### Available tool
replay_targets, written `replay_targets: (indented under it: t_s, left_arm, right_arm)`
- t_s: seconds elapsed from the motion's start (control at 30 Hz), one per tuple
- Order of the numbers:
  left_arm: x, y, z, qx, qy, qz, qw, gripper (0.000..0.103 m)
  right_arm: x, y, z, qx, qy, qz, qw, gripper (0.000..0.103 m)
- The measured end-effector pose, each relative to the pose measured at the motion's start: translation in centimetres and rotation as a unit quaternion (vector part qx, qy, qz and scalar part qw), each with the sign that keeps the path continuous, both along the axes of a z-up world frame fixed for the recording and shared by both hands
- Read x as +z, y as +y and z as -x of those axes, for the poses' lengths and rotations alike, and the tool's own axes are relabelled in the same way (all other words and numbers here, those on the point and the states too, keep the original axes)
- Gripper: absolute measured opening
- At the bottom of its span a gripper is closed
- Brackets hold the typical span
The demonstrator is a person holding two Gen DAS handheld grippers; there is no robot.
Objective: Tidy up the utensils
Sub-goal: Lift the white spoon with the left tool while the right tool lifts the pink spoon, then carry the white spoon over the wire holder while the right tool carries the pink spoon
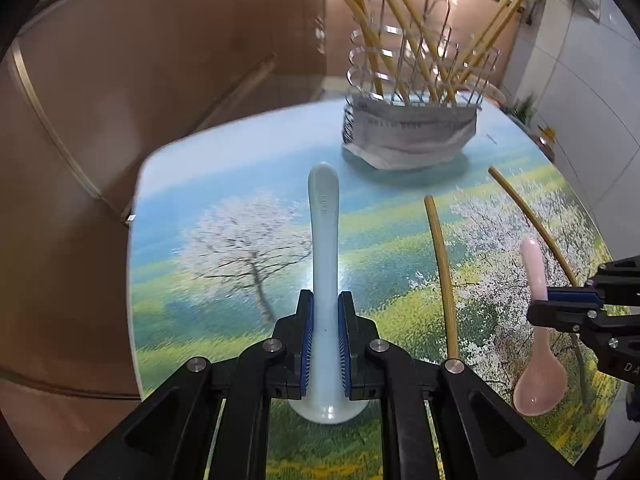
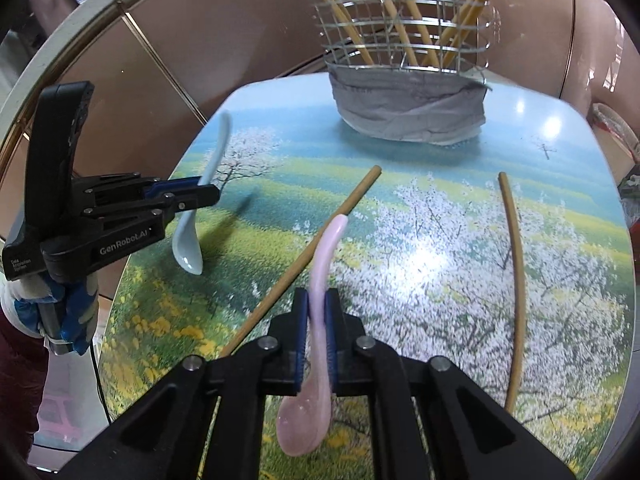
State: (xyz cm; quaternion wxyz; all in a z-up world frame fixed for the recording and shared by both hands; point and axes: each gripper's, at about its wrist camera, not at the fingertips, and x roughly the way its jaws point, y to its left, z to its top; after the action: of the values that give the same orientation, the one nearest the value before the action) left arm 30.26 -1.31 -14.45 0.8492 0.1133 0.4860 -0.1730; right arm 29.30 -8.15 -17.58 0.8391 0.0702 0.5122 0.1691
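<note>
Utensils were partly sorted: several bamboo chopsticks stood in the wire holder (image 2: 404, 40) at the tabletop's (image 2: 560, 140) far end. My left tool (image 1: 325, 336) clamped a pale blue ceramic spoon (image 1: 324, 216), my right tool (image 2: 316, 340) a pink ceramic spoon (image 2: 324, 256), both lifted. Two bamboo chopsticks (image 2: 516, 280) lay loose, left to collect.

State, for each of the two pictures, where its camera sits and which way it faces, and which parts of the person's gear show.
Left wrist: sits on the left tool, faces down its fingers over the table towards the basket; shows its grip on the blue spoon.
Right wrist: sits on the right tool, faces likewise; shows the pink spoon gripped, a gloved hand.
Shared: basket, both spoons, two loose chopsticks, each other's tool.
</note>
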Motion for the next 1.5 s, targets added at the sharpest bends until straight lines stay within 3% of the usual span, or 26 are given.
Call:
replay_targets:
  t_s: [0.33, 0.73, 1.07, 1.5]
  left_arm:
    - [2.3, 0.4, 4.4, 0.037, -0.071, -0.002, 0.9968, 0.011]
    - [3.2, 1.0, 8.2, 0.05, -0.096, 0.005, 0.9941, 0.011]
    - [5.7, 0.9, 9.4, 0.051, -0.127, 0.008, 0.9906, 0.011]
    - [7.0, 0.0, 10.8, 0.055, -0.148, 0.008, 0.9875, 0.011]
  right_arm:
    - [1.7, -1.2, 4.1, -0.007, -0.025, 0.009, 1.0, 0.007]
    - [3.4, -0.8, 7.0, -0.014, -0.041, 0.019, 0.999, 0.007]
    - [6.1, -0.8, 7.8, -0.019, -0.072, 0.027, 0.997, 0.007]
    - [6.4, -1.3, 8.9, -0.024, -0.082, 0.026, 0.996, 0.007]
